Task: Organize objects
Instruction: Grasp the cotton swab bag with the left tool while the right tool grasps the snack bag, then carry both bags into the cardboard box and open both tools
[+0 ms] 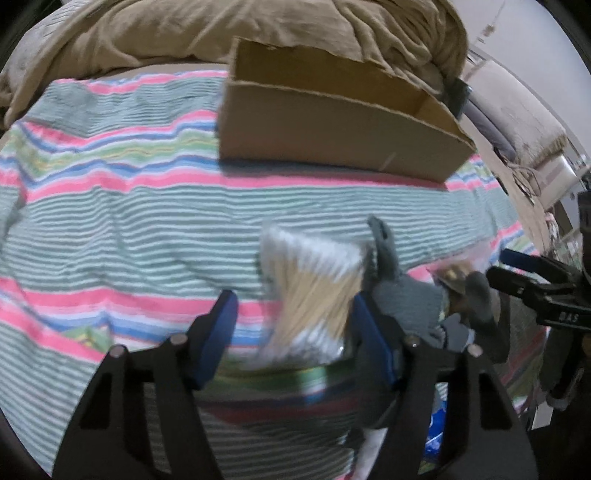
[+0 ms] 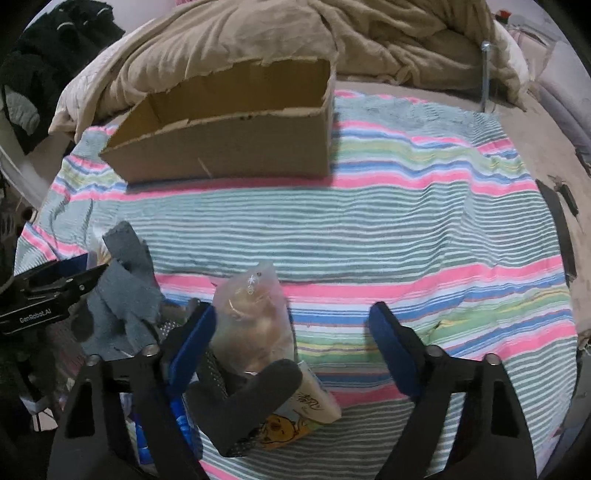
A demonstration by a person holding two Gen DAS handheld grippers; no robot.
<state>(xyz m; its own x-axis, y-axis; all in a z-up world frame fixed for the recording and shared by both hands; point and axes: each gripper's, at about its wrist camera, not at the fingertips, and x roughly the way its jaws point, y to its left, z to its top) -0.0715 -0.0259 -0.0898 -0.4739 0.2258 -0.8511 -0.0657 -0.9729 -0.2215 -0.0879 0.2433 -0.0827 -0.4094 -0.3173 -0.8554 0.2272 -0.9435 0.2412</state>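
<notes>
My left gripper [image 1: 291,332] points down over the striped towel [image 1: 129,229], and between its blue pads lies a clear packet of cotton swabs [image 1: 310,291], blurred in my left view. The packet sits against the right pad while the left pad stands clear of it, so the jaws are apart and nothing is clenched. Just to the right of it a grey glove [image 1: 402,291] lies crumpled.

My right gripper [image 2: 293,345] is spread wide too. A clear bag with something tan inside [image 2: 255,325] lies between its pads, just beside the left one and well away from the right one; whether that left pad touches it I cannot tell. A dark grey glove [image 2: 255,398] lies over the bag's near end, on top of a printed packet with a yellow cartoon figure [image 2: 295,421].

Farther back on the towel the open cardboard box [image 2: 236,147] stands, its torn rim up, with a rumpled tan blanket [image 2: 258,33] behind it.
</notes>
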